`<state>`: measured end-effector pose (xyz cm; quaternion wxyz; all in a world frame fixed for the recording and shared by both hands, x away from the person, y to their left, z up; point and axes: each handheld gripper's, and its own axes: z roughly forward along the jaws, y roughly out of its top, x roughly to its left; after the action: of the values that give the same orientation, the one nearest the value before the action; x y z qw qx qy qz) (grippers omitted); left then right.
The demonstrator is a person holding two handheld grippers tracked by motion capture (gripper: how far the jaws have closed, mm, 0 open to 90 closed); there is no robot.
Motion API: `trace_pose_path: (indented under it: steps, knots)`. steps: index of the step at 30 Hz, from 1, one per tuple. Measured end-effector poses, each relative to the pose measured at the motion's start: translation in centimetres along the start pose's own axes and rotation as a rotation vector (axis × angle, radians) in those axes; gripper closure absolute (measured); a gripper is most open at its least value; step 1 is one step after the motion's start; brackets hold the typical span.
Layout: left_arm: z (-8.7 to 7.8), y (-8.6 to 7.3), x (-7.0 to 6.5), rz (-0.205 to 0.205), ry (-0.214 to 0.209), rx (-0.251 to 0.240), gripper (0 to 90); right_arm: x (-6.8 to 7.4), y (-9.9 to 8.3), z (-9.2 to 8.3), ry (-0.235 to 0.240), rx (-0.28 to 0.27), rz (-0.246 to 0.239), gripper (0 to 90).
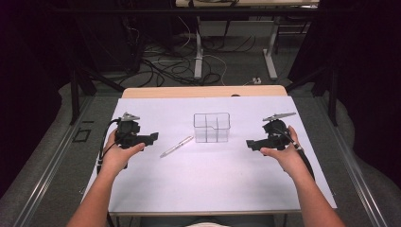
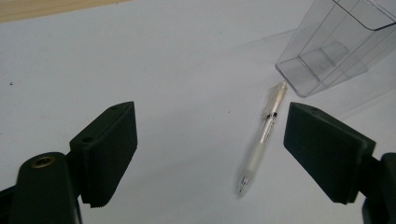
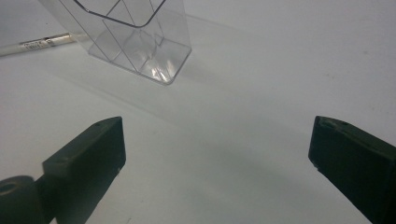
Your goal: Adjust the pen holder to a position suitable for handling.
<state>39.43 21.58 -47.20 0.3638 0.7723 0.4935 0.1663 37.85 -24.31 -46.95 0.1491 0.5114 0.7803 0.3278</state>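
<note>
- A person held two handheld grippers over a white table top point(image 1: 208, 179), the left gripper point(image 1: 152, 138) and the right gripper point(image 1: 249, 144) pointing inward at each other from opposite sides, a stance that looked like readiness before a pick.
- The left gripper's jaws stood wide apart and gripped nothing; in the left gripper view point(image 2: 210, 154) the pen lay on the table just ahead, toward the right-hand jaw, so this tool seemed the one lined up to take it.
- The right gripper point(image 3: 217, 158) was likewise spread wide and empty, aimed toward the clear container and well apart from it.
- One pen point(image 1: 176, 146), clear-bodied, lay flat and slanted on the table between the left gripper and the container; the left gripper view point(image 2: 260, 140) showed its far end close against the container's base, though contact could not be confirmed.
- One clear plastic container point(image 1: 211, 127) stood upright near the table's middle, open at the top and split by inner walls into compartments, all apparently empty; it seemed a likely destination for the pen.
- Count: two grippers, one pen, one container.
</note>
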Motion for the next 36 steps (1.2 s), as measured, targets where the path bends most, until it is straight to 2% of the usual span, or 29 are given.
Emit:
trace_pose_path:
  steps: [10,16,19,22,25,31,36]
  knots:
    - [2.1,0.9,-1.2,0.044,-0.030,0.021,24.3,-0.1,-0.4,0.7,0.002,0.020,0.002,0.0]
    - [3.4,1.3,-1.4,0.098,-0.013,0.061,24.4,-0.3,-0.6,0.9,-0.006,0.039,-0.005,0.0]
    - [4.0,1.3,-1.6,0.108,-0.030,0.086,27.3,-0.3,-0.6,1.0,-0.006,0.042,0.001,0.0]
    - [4.6,1.4,-1.8,0.126,-0.021,0.099,27.4,-0.3,-0.6,1.1,0.004,0.045,0.000,0.0]
    - [5.0,1.4,-2.2,0.151,-0.020,0.121,28.0,-0.3,-0.7,1.1,0.009,0.046,-0.001,0.0]
    - [5.8,1.9,-3.0,0.242,-0.023,0.169,36.5,-0.4,-0.8,1.3,0.005,0.060,-0.011,0.0]
    - [6.4,2.4,-3.6,0.287,-0.034,0.204,41.3,-0.4,-0.8,1.1,0.005,0.057,-0.015,0.0]
